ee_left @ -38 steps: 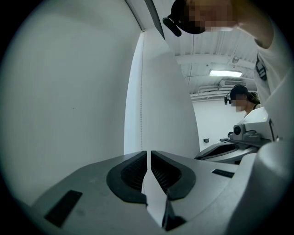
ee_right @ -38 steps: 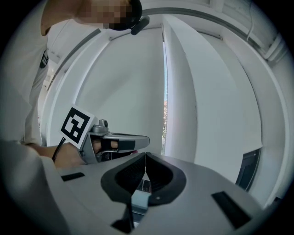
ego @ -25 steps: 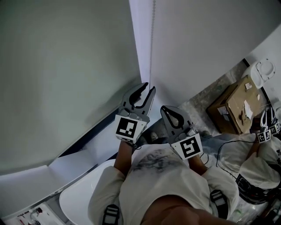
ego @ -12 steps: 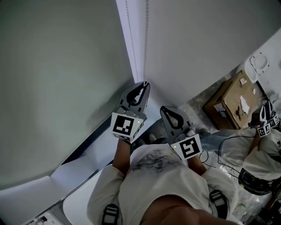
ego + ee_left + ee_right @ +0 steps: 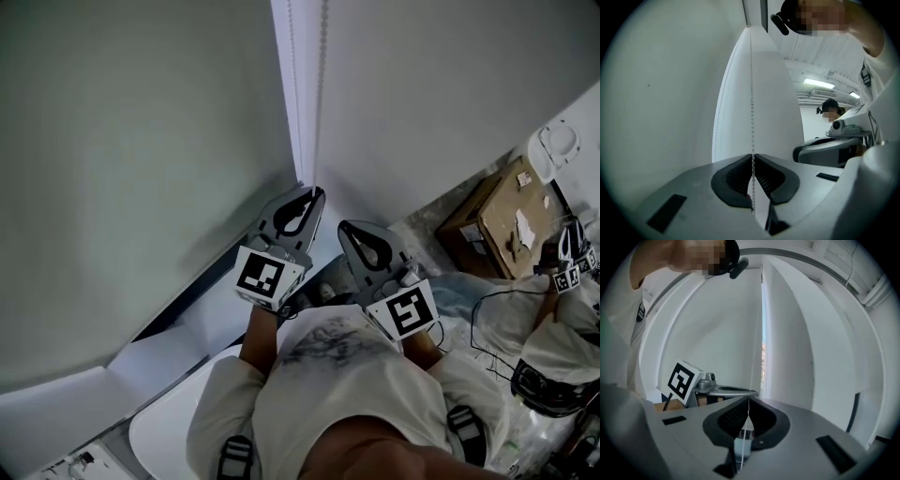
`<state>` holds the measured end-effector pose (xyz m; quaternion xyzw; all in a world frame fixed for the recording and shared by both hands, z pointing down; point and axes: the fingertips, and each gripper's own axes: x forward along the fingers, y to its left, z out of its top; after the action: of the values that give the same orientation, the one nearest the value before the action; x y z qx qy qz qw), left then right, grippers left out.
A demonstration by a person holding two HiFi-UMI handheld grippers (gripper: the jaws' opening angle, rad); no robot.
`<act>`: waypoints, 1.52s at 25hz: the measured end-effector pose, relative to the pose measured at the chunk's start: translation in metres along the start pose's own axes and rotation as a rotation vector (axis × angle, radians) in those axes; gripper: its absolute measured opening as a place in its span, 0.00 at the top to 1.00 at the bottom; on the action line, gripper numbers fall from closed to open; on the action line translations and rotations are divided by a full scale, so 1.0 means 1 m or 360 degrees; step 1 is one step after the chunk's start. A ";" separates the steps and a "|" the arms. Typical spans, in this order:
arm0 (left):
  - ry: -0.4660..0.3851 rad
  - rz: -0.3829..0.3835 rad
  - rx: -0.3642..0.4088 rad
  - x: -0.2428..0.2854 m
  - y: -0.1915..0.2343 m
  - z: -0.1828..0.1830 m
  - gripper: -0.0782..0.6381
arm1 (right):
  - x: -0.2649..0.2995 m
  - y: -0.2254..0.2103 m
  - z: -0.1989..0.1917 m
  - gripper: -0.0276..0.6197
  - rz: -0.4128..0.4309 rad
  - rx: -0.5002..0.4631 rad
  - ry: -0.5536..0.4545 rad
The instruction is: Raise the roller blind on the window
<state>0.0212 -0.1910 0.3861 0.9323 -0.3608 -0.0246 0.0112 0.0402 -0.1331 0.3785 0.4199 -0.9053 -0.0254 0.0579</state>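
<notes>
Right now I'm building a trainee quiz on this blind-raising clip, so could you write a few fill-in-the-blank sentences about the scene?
1. The left gripper has its jaws ____ on the bead chain.
2. In the head view, the right gripper sits ____ in the picture than the left one.
3. The brown box lies to the person's ____.
Missing words: shut; lower; right.
</notes>
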 end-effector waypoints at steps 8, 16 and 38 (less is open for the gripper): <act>-0.0003 0.0018 -0.0022 -0.034 -0.014 -0.003 0.87 | 0.001 0.017 0.042 0.86 0.0094 -0.0027 -0.0066; 0.0005 0.0014 -0.0011 -0.054 -0.023 0.000 0.87 | 0.003 0.037 0.082 0.86 0.0227 -0.0066 -0.0108; 0.0015 -0.0011 -0.0001 -0.052 -0.016 -0.015 0.87 | 0.039 0.025 0.154 0.77 0.0286 -0.0097 -0.0248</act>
<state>-0.0060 -0.1442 0.4022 0.9336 -0.3575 -0.0203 0.0130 -0.0228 -0.1473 0.2317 0.3320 -0.9399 -0.0801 0.0022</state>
